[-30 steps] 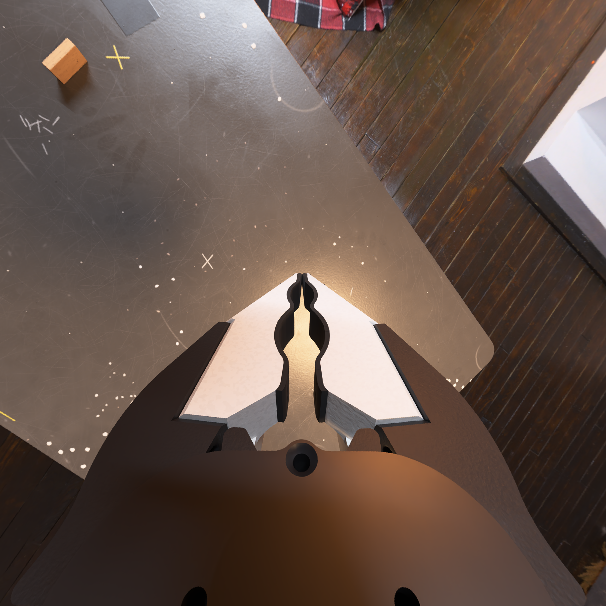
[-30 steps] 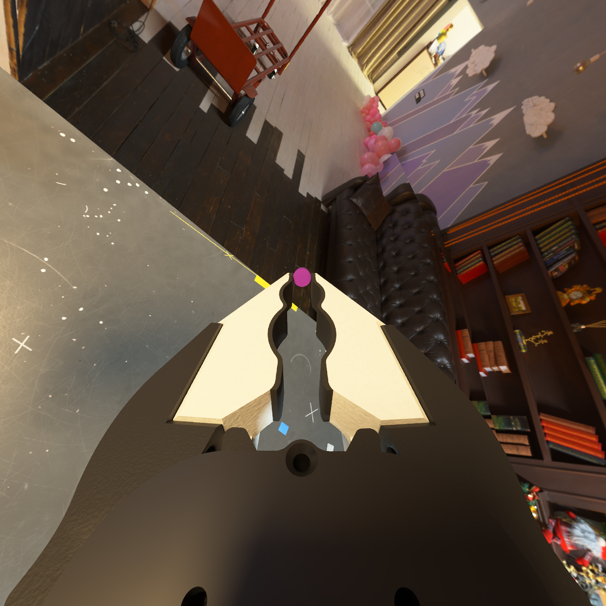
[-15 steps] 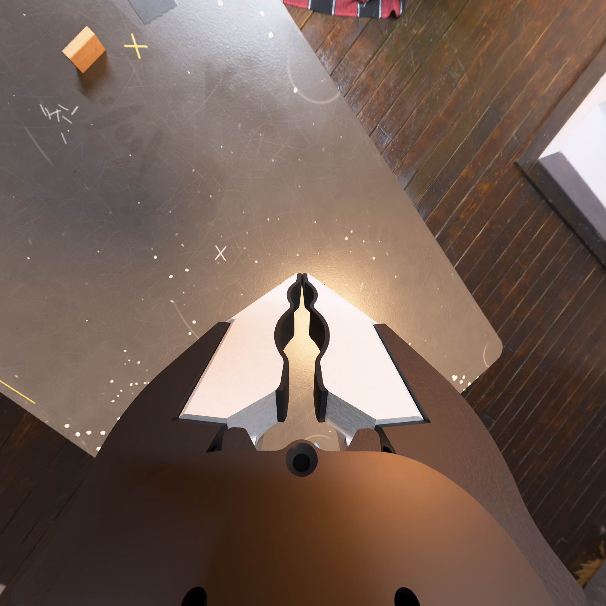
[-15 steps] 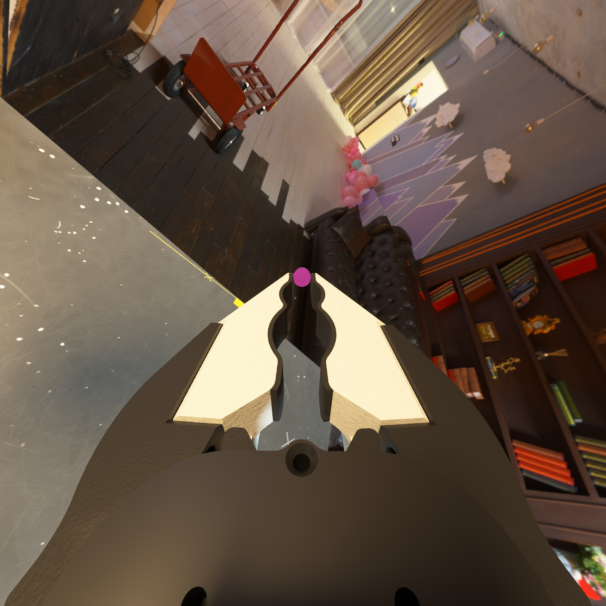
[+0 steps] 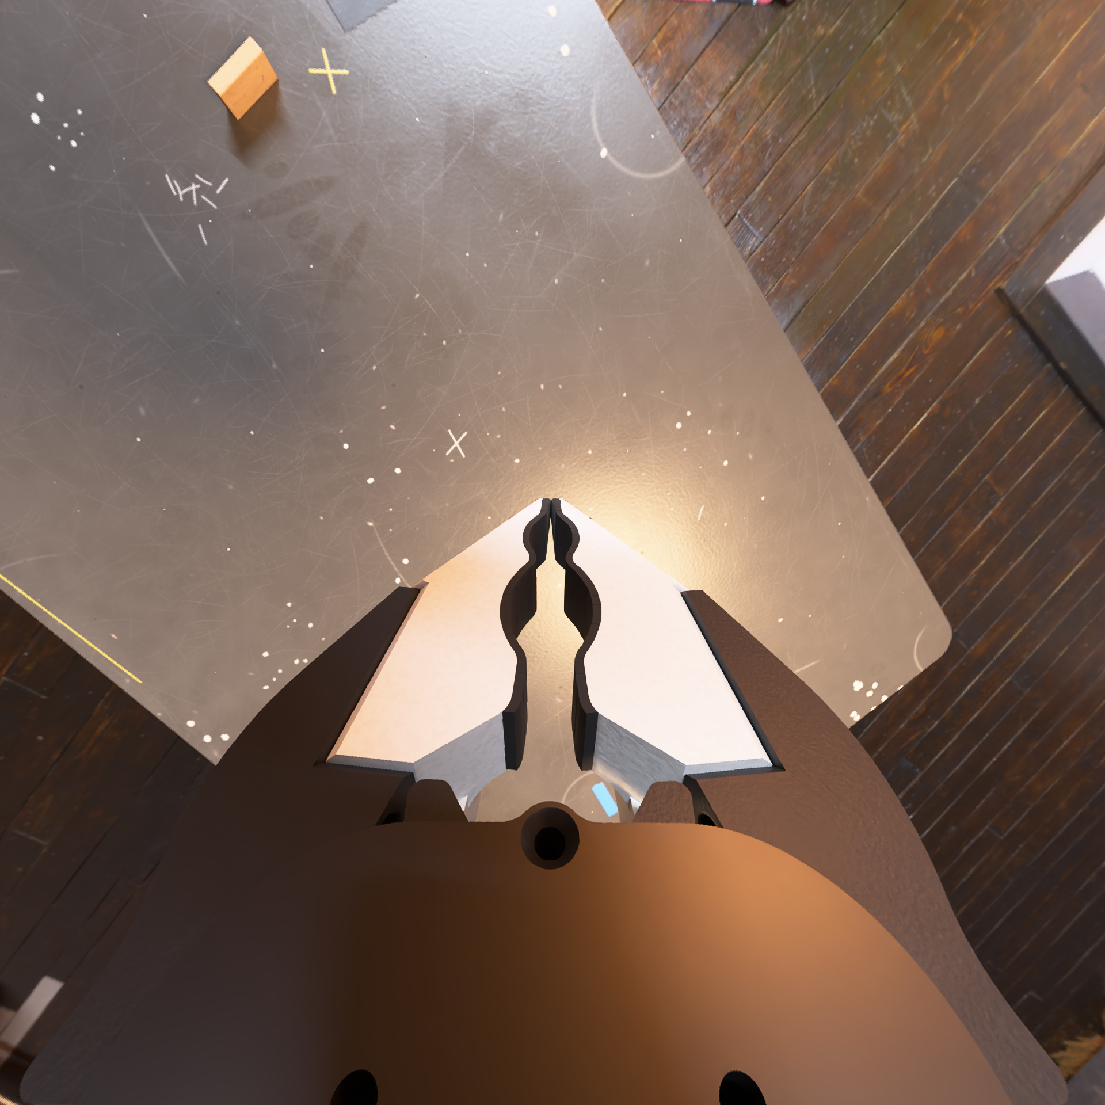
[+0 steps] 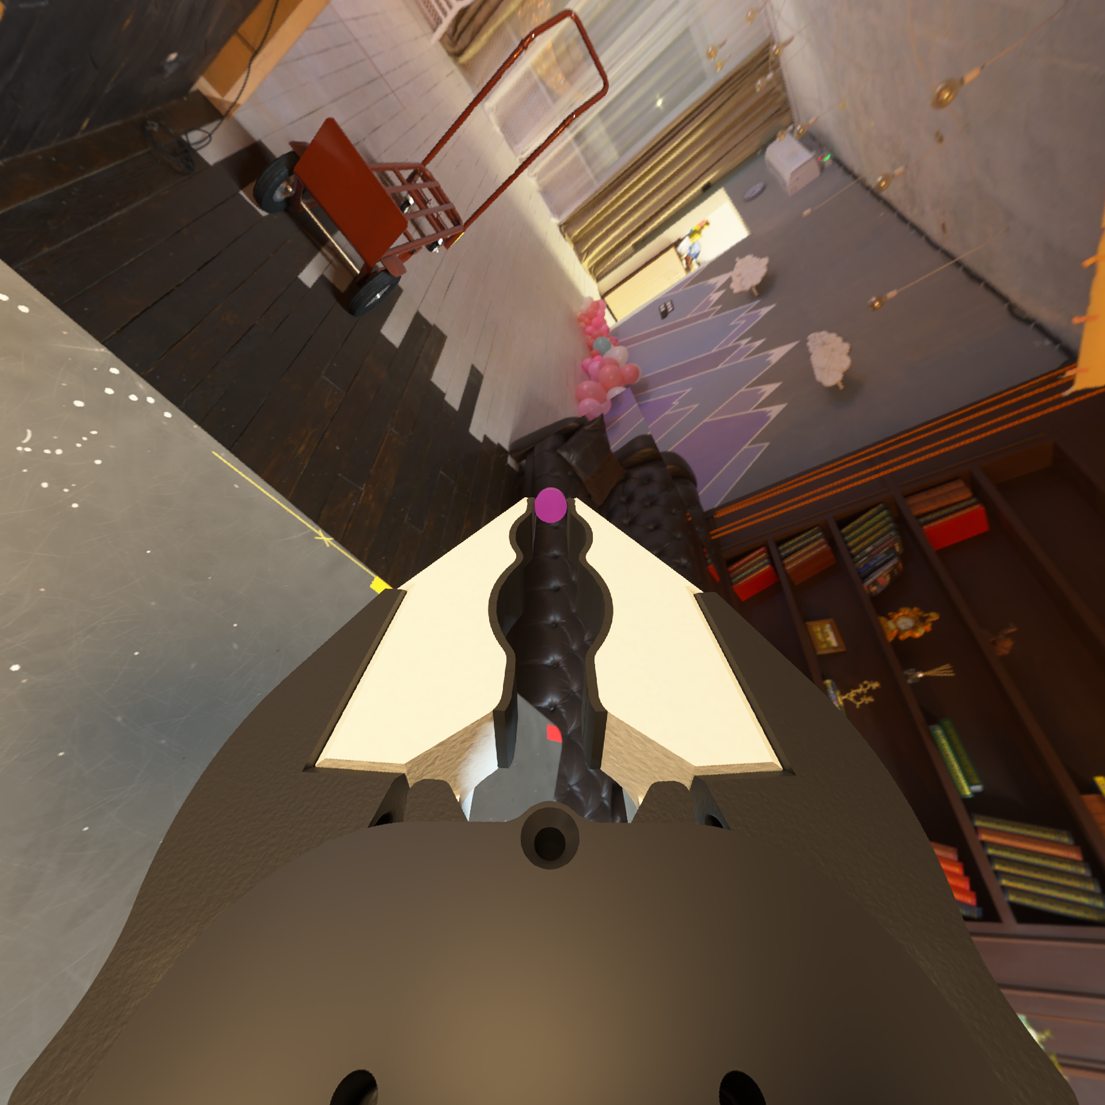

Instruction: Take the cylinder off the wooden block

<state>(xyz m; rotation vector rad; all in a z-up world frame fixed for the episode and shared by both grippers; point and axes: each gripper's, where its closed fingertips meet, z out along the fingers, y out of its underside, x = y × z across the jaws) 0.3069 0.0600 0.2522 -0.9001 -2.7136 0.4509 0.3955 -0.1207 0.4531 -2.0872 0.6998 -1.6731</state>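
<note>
The wooden block (image 5: 242,78) lies on the dark grey table (image 5: 359,299) at the far upper left of the left wrist view, with nothing on top of it. My left gripper (image 5: 550,505) is shut and empty, well away from the block, above the table's near right part. My right gripper (image 6: 550,507) is shut on a small magenta cylinder (image 6: 550,504), pinched at the fingertips and seen end-on. It is held past the table's edge (image 6: 287,508), over the floor. The block does not show in the right wrist view.
A yellow cross mark (image 5: 327,72) is beside the block. Dark wood floor (image 5: 897,239) lies right of the table. In the right wrist view a red hand truck (image 6: 371,203), a dark leather sofa (image 6: 628,490) and bookshelves (image 6: 897,598) stand beyond the table.
The left gripper's view has shifted, so the block now sits more to the right and nearer. The right gripper has tilted up and away from the table with the cylinder still pinched.
</note>
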